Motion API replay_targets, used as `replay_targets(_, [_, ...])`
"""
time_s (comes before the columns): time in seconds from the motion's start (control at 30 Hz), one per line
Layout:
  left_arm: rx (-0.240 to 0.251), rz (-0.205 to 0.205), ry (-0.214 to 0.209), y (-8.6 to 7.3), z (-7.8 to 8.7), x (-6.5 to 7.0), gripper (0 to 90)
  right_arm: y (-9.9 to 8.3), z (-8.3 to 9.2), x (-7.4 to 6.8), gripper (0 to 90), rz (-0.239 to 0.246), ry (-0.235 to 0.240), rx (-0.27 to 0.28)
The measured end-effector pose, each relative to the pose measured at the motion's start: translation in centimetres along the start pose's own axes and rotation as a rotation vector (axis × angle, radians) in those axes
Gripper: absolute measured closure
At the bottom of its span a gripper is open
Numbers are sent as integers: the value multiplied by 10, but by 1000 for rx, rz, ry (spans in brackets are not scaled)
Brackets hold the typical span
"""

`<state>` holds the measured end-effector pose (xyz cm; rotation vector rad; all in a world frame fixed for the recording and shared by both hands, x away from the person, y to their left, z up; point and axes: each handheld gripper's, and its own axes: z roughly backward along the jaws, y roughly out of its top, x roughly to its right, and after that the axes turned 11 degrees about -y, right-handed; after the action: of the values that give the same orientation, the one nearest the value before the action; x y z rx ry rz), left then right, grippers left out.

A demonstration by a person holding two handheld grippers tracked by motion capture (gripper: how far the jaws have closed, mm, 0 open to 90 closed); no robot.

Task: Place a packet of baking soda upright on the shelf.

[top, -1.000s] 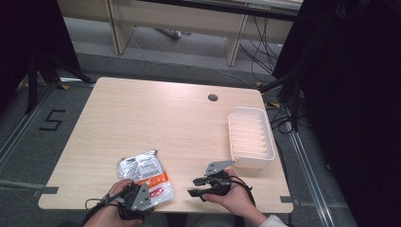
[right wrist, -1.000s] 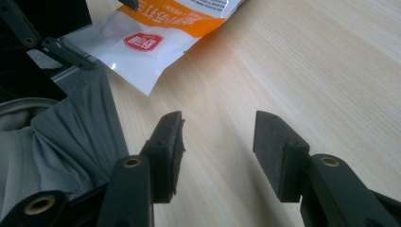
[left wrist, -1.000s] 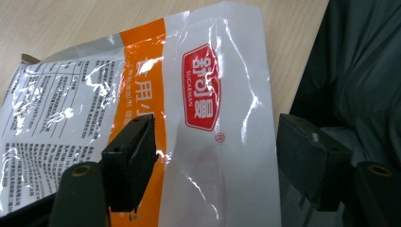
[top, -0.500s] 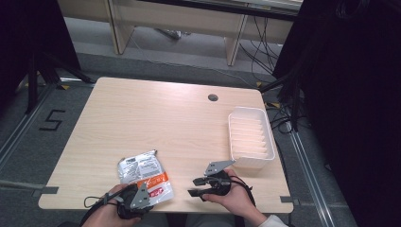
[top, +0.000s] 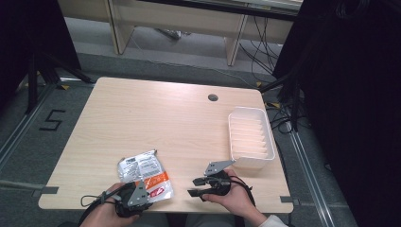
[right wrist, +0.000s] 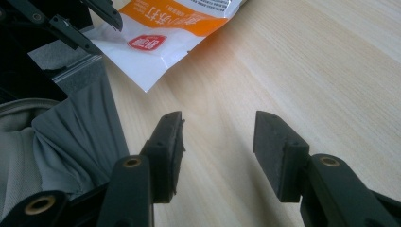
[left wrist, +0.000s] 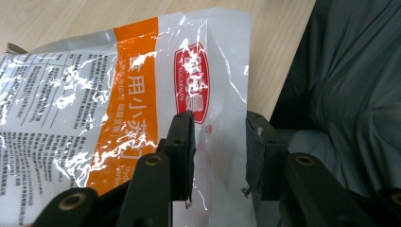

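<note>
Left tongs (left wrist: 218, 142) straddle pouch (left wrist: 142, 85) edge, table (top: 156, 118) rim.

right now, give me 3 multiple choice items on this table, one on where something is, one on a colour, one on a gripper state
1. Where does the white tray stand?
A. near the table's right edge
B. at the left edge
C. on the packet

2. What colour is the band across the packet?
A. green
B. orange
C. blue

3. How stands the left gripper?
A. shut on the tray
B. shut on nothing
C. open, its jaws on either side of the packet's edge

Answers:
1 A, the high view shows it by the right edge of the table.
2 B, the left gripper view shows an orange band.
3 C, a clear gap parts the jaws, with the packet's white margin between them.
</note>
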<state>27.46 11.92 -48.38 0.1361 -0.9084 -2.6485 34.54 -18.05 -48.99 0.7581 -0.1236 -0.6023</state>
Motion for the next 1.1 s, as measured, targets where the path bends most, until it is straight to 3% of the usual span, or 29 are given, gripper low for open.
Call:
replay_targets(0.2, [16, 0, 16, 1, 2, 1, 682, 0, 0, 0, 538, -1, -1, -1])
replay_targets(0.27, [-1, -1, 30, 0, 1, 1, 679, 0, 0, 0, 538, 0, 0, -1])
replay_targets(0.37, [-23, -9, 17, -2, -2, 2, 664, 0, 0, 0, 538, 1, 1, -2])
replay_targets(0.53, [-74, -43, 36, -4, -4, 2, 635, 0, 0, 0, 538, 0, 1, -2])
replay_targets(0.57, [-95, -52, 22, -4, -4, 2, 631, 0, 0, 0, 538, -1, 1, -2])
replay_targets(0.73, [-105, -48, 16, -6, -6, 2, 633, -1, 0, 0, 537, 2, -1, 0])
replay_targets(0.9, [-136, -43, -7, -6, -4, 3, 745, 0, 0, 0, 538, 1, 1, -2])
replay_targets(1.1, [-122, -23, 28, -6, 3, 0, 894, 0, 0, 0, 537, 1, 1, -3])
